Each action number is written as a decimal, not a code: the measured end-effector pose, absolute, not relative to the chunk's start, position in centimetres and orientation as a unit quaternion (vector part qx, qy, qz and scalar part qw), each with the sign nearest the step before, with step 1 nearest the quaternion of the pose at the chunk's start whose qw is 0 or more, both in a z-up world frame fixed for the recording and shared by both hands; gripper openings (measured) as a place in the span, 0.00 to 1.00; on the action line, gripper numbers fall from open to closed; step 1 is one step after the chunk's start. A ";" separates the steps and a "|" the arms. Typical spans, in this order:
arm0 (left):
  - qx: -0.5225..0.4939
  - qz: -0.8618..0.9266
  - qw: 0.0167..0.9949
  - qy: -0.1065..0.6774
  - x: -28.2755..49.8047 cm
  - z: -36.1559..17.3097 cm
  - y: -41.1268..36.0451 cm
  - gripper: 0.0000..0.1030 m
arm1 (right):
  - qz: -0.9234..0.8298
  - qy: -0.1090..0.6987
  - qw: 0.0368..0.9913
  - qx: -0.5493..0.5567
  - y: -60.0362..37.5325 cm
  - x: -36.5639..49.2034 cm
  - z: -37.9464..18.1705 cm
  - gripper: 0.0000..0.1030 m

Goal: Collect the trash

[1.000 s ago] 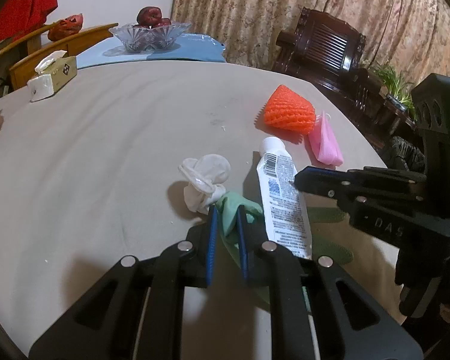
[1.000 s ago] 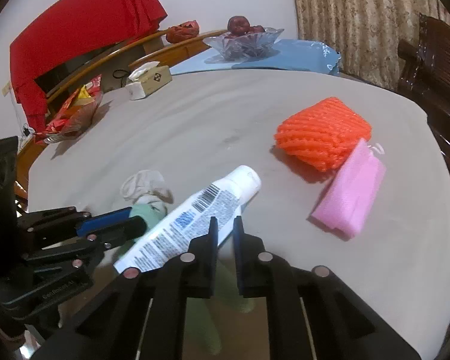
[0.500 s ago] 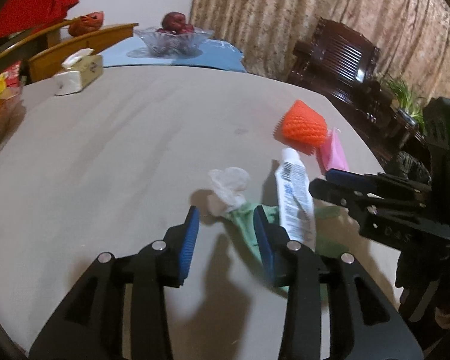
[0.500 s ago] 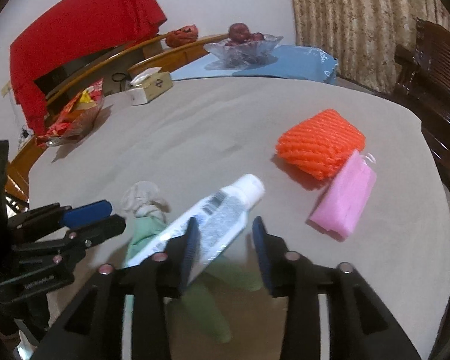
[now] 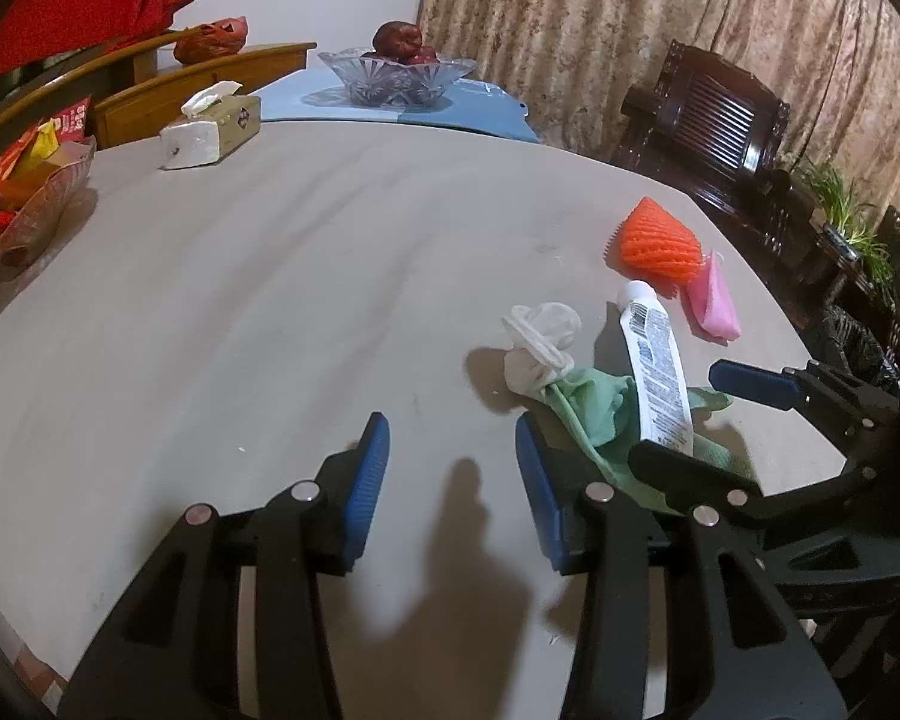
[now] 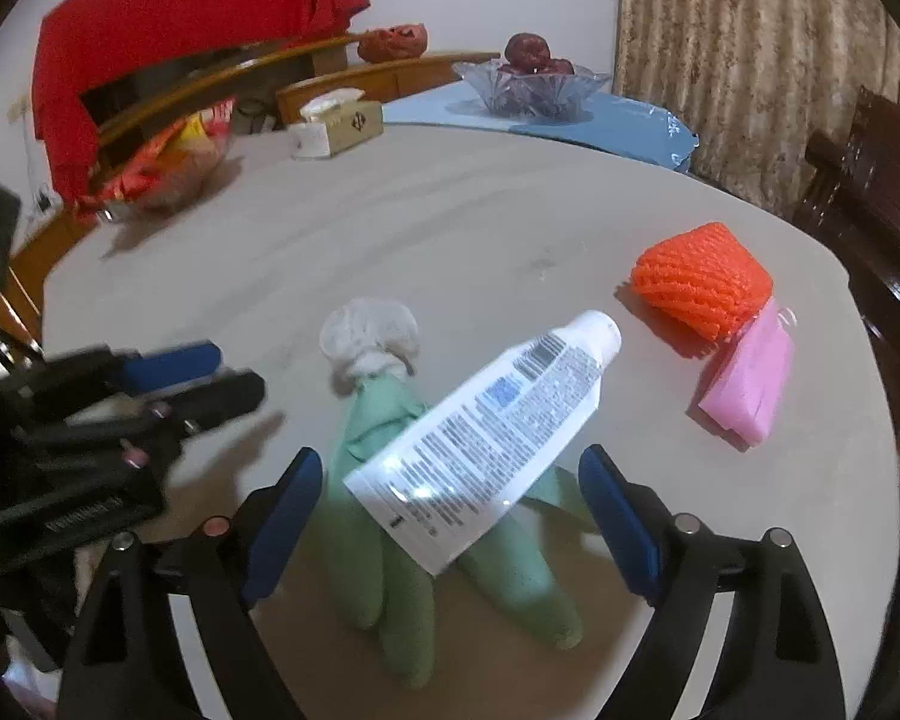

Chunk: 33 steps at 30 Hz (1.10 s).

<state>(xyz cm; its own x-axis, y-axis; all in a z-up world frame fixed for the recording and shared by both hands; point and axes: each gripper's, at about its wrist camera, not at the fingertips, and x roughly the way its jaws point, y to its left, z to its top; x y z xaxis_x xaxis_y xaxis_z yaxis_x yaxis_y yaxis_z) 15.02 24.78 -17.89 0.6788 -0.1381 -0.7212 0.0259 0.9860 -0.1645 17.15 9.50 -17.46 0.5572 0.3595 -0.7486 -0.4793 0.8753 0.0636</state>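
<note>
tube [image 6: 486,444] lies slantwise between my right gripper [image 6: 450,498] fingers, cap pointing away; both wide apart, empty; left gripper [image 5: 450,468] sits off beside it.

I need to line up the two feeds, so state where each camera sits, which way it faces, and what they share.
Left wrist: on the left gripper, facing across the table; its open fingers show, the right gripper at the right edge.
Right wrist: on the right gripper, open astride the white tube; the left gripper shows at left.
Shared: tube, green glove, orange foam net, pink packet, tissue box.
</note>
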 end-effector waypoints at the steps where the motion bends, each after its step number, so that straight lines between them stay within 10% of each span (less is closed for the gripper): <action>1: -0.072 -0.044 0.914 0.398 15.0 -17.9 24.8 0.42 | 0.235 0.408 0.880 -0.070 9.3 17.2 -17.5 0.83; 33: -0.074 -0.031 0.915 0.395 15.0 -17.9 24.6 0.45 | 0.209 0.408 0.884 -0.089 8.6 17.0 -18.0 0.83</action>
